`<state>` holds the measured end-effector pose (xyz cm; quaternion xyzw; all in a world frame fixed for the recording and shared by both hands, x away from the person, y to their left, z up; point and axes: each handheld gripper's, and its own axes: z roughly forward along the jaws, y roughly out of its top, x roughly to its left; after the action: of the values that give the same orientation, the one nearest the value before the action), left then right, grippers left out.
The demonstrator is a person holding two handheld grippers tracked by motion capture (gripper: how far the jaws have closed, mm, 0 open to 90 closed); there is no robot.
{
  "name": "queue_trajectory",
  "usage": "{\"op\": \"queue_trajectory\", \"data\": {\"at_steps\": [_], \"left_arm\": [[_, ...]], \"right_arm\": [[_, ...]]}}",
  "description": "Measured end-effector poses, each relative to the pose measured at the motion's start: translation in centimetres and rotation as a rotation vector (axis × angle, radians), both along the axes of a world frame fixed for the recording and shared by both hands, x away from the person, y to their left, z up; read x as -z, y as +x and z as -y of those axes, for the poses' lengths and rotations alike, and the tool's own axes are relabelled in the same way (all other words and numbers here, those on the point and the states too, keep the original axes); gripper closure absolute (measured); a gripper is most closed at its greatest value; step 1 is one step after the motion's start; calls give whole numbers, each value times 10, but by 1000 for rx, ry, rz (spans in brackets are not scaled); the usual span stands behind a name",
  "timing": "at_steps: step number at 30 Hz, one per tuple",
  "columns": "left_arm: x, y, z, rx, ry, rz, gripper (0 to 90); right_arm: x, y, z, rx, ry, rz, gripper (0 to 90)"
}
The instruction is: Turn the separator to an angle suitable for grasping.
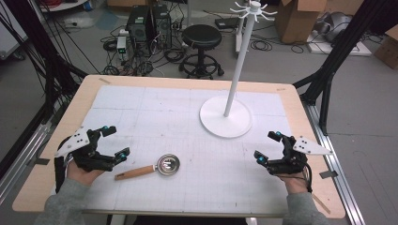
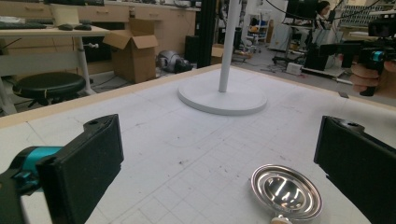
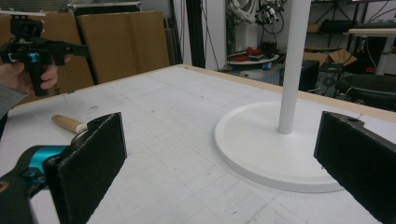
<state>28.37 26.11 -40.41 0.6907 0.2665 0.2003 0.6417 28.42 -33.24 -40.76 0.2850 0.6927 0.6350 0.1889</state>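
Observation:
A small metal strainer (image 1: 168, 164) with a wooden handle (image 1: 135, 172) lies on the white gridded mat (image 1: 155, 112), bowl up. My left gripper (image 1: 117, 142) sits just left of it, open, with nothing between its jaws. In the left gripper view the strainer bowl (image 2: 286, 191) lies low on the right, ahead of the open left gripper (image 2: 219, 140). My right gripper (image 1: 267, 146) is open near the table's right side, below the white stand's round base (image 1: 225, 117). In the right gripper view the stand base (image 3: 271, 149) lies ahead of the open right gripper (image 3: 219, 140).
The white stand's pole (image 1: 233, 79) rises to a ring of hooks (image 1: 253, 10). The wooden table edge (image 1: 187, 80) frames the mat. Behind the table stand a black stool (image 1: 202, 37), computer towers (image 1: 149, 23) with cables, and cardboard boxes (image 1: 295, 18).

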Motion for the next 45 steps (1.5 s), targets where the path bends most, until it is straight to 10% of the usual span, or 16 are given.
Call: {"op": "queue_trajectory", "data": {"at_steps": [12, 33, 45], "left_arm": [[0, -2, 0, -37, 34, 18, 19], [6, -20, 4, 13, 163, -9, 858], [11, -25, 3, 7, 141, -52, 896]], "right_arm": [[1, 1, -1, 3, -8, -7, 14], [3, 5, -4, 2, -19, -13, 14], [4, 7, -5, 0, -21, -10, 14]]}}
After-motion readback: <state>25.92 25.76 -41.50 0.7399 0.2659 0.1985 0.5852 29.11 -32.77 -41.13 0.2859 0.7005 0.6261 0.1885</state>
